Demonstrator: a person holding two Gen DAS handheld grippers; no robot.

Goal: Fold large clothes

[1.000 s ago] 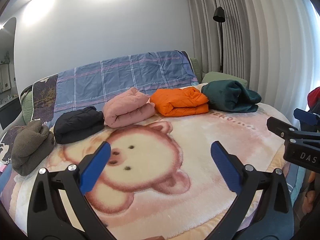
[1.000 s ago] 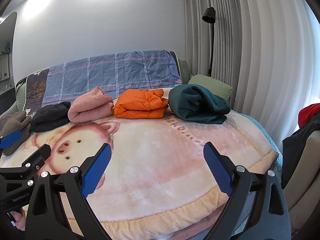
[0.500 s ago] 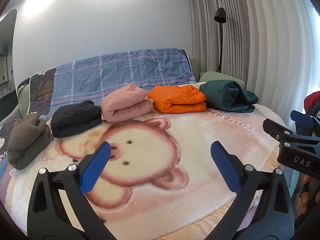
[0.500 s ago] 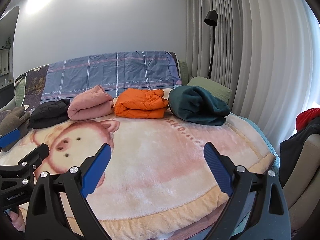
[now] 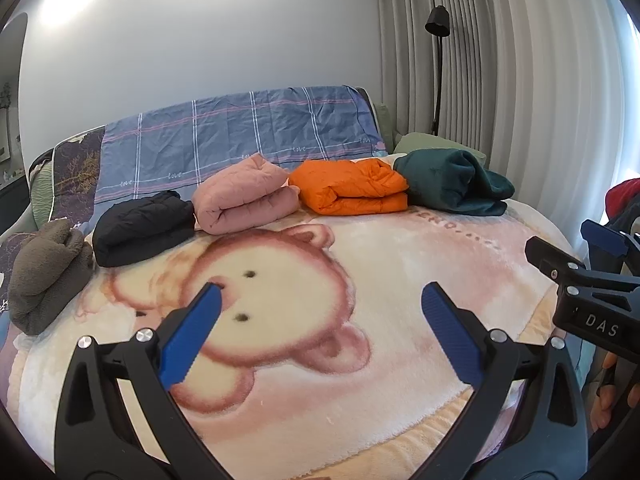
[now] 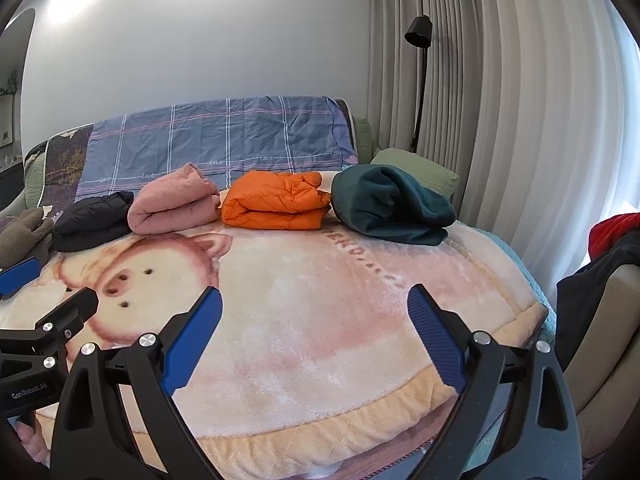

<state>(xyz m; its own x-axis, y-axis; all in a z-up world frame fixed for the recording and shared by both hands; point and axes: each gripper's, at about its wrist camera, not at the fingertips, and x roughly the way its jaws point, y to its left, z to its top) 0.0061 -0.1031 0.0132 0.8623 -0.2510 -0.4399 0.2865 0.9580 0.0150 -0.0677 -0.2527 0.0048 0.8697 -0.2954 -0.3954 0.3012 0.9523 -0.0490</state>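
Hovering over the near edge of the pig-print blanket, left gripper spread wide, nothing between the blue pads. Sitting at the right edge of the left wrist frame, right gripper likewise spread wide and empty.

Lying in a row across the middle band of both frames, well apart from both grippers: brown fleece bundle at far left, then black jacket, pink quilted jacket, orange puffer jacket, dark green fleece at right. All looking already folded, long axes running roughly left to right along the row, neighbours touching or just beside each other.

Showing no unfolded garment on the blanket. Piling at the right edge of the right wrist frame, red and dark clothes, draped over a beige chair, seemingly unfolded. Judging these as the likely next pieces: lying to the right of both grippers, right gripper nearer. Turning rightward probably needed for the reach.

Seeing no containers. Leaning behind the row at upper centre, blue plaid cover; standing at upper right, black floor lamp.
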